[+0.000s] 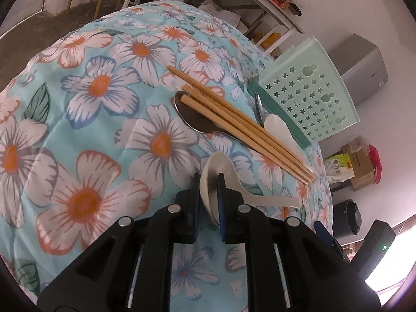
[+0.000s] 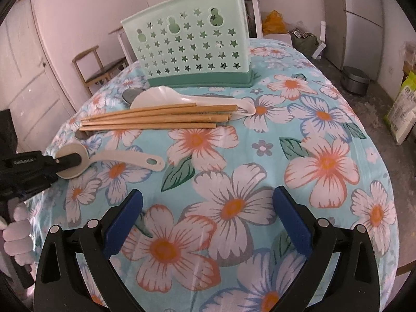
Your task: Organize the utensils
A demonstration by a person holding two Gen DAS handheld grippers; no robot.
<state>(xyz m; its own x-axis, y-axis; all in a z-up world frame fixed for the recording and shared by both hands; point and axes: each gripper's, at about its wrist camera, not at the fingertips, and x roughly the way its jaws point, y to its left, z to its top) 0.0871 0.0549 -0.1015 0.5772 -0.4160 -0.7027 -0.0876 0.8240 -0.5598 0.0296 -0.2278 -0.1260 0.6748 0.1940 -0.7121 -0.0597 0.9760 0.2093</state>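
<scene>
The left gripper point(image 1: 209, 195) is clamped on the bowl of a beige spoon point(image 1: 221, 182), whose handle trails toward 4 o'clock over the flowered cloth point(image 1: 104, 109). The right gripper point(image 2: 208, 218) hangs over bare cloth with its jaws wide apart and nothing between them. In the right wrist view, at 12 o'clock of it stands the green star-holed holder point(image 2: 192, 49), with the chopsticks point(image 2: 156, 119), a white spoon point(image 2: 182, 98) and a metal spoon point(image 1: 197, 122) lying just before it.

Bench's got a floral cloth point(image 2: 234, 156) over it. On it: green holder point(image 2: 192, 52) upright at the far side, chopsticks point(image 2: 156, 119) piled over two spoons, one white spoon point(image 2: 114, 158) nearer.
</scene>
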